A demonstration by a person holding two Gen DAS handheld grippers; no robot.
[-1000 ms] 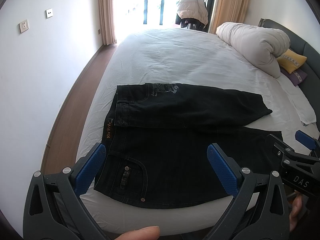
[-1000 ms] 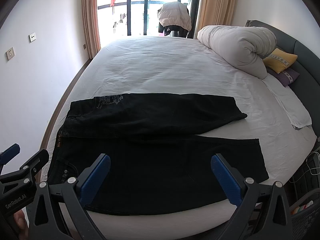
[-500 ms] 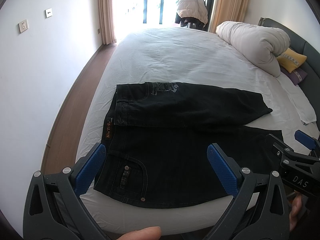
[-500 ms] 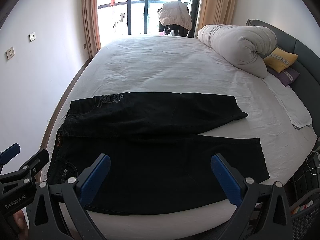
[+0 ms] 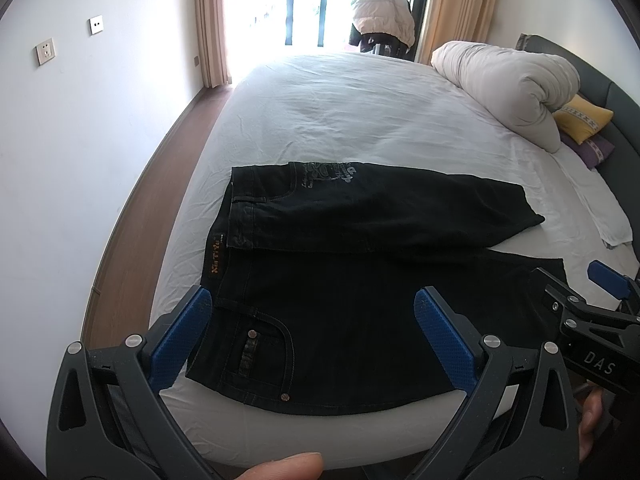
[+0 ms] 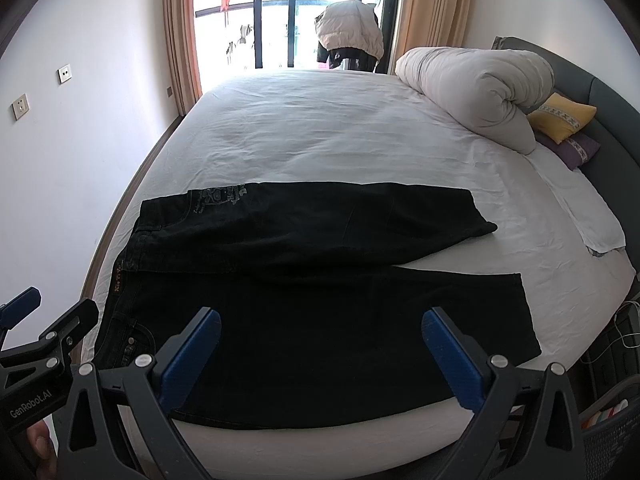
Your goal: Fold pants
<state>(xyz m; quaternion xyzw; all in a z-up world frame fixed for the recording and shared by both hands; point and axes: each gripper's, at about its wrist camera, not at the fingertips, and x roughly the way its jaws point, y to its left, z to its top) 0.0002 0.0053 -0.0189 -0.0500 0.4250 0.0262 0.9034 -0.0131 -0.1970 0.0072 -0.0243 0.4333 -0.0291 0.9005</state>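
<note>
The right hand-held gripper (image 5: 600, 320) has white letters on its black side that say "DAS". The left hand-held gripper (image 6: 36, 344) has white letters on its side that say "GenRobot.AI". The black pants (image 5: 360, 300) have a small patch (image 5: 215, 255) on the waistband with orange letters. They look like "Xin Yi Yu", but they are small and hard to read. Near the top of the pants there is a pale blue print (image 5: 326, 172) with curly letters. I cannot read those words.
</note>
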